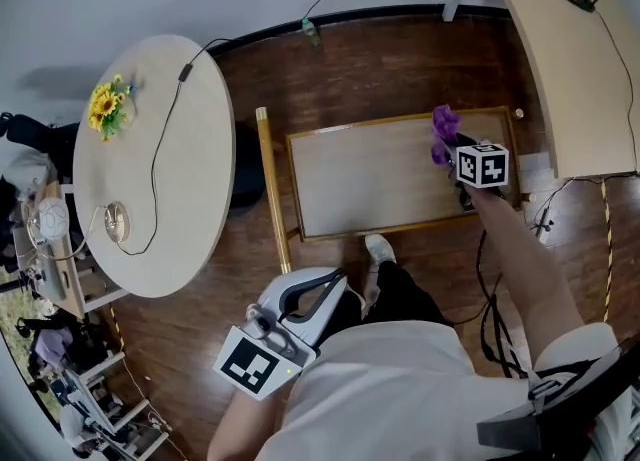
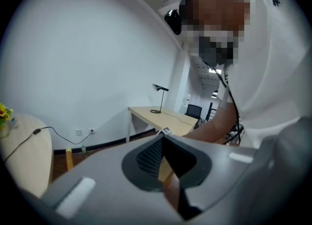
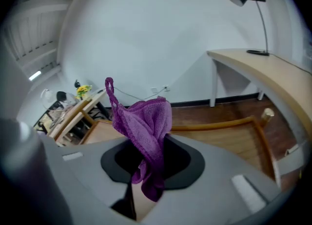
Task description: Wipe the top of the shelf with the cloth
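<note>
The right gripper [image 1: 452,157] pinches the purple cloth [image 1: 442,131] over the far right corner of the shelf top [image 1: 370,177]. In the right gripper view its jaws clamp the cloth [image 3: 146,124], which bunches up out of them in a loose wad, with a short tail hanging below. I cannot tell whether any of it touches the wood. The left gripper [image 1: 325,294] hangs low by the person's body, near and left of the shelf, with its jaws pressed together on nothing.

The wiping itself looks not yet under way. To do it well, tip the right gripper so the wad faces down and press it flat on the top. Then drag it left in long overlapping passes, working from the far edge to the near edge. The raised rim [image 1: 400,121] likely traps dust in its corners, so push the cloth right into them. Keep the pinch firm, because a loose wad may slip out under drag.
</note>
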`<action>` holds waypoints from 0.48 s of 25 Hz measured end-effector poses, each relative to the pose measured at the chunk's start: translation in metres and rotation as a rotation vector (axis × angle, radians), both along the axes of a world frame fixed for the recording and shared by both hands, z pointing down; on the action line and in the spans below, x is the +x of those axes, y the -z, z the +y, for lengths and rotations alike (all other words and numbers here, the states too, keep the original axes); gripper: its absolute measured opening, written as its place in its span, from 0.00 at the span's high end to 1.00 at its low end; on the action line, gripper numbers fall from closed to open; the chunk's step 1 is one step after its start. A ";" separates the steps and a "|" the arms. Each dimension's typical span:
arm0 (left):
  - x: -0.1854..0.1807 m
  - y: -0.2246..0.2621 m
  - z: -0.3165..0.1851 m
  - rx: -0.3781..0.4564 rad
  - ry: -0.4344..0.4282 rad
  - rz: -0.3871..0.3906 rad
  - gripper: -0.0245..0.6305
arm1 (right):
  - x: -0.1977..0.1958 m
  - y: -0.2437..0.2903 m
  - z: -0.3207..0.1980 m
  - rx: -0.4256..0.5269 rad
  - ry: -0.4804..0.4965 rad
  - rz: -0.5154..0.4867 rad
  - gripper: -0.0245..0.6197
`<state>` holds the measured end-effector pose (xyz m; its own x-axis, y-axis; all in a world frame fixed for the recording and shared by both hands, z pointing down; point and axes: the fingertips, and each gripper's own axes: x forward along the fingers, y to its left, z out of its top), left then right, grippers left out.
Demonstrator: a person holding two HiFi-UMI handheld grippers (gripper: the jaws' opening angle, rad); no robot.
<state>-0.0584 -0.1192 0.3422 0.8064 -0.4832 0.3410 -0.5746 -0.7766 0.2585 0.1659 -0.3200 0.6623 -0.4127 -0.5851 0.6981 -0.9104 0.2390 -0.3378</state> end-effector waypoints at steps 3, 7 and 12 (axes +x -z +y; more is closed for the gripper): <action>-0.011 0.004 0.004 0.008 0.030 -0.001 0.93 | -0.099 0.010 0.014 -0.003 0.145 -0.090 0.80; -0.028 0.008 0.011 0.019 0.082 -0.004 0.93 | -0.215 0.014 0.032 -0.037 0.309 -0.190 0.80; -0.054 0.005 0.021 0.005 0.161 -0.020 0.93 | -0.323 -0.001 0.044 -0.091 0.420 -0.269 0.80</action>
